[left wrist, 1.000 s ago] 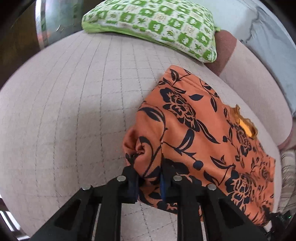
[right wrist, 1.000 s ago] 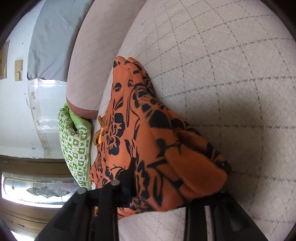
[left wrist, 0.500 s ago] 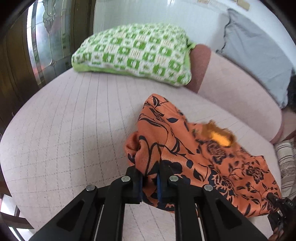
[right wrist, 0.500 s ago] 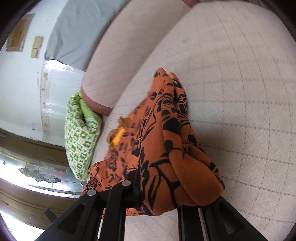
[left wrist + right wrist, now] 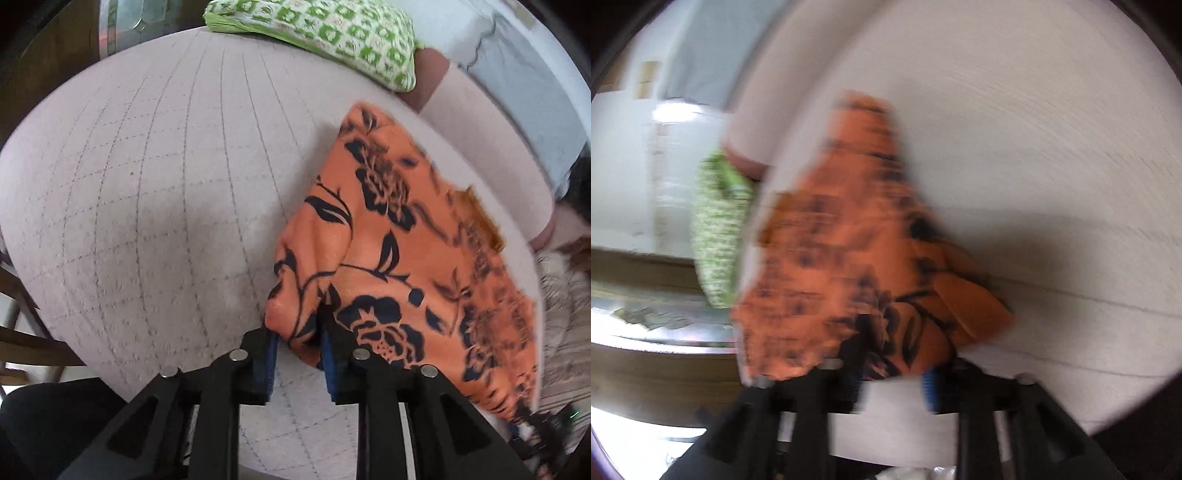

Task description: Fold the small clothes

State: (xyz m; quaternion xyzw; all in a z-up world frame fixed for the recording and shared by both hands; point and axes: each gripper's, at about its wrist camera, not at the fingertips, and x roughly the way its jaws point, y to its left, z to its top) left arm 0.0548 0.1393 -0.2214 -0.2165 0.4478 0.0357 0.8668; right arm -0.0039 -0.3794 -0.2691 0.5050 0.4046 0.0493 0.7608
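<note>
A: Left wrist view shows the orange floral garment (image 5: 399, 258) lying on the quilted sofa seat (image 5: 155, 192), towards its back edge and below the green patterned cushion (image 5: 325, 33); a bunched corner sits between the blue pads of the left gripper (image 5: 297, 350); the jaws are opening, and a gap shows on both sides of the cloth, so I read it as let go.

B: Right wrist view is badly smeared; the same garment (image 5: 857, 236) rises in a heap from the right gripper (image 5: 894, 376); those jaws are opening too, a fold hangs between them, and the pads look clear of it, though the blur leaves some doubt.

A: So the step in hand, I judge, is laying down a fold and releasing both corners.

B: Agreed; next, the move calls for backing both grippers clear without dragging the cloth, then checking whether the edges lie even; the near corner looks lumpy and may want smoothing before another fold.
</note>
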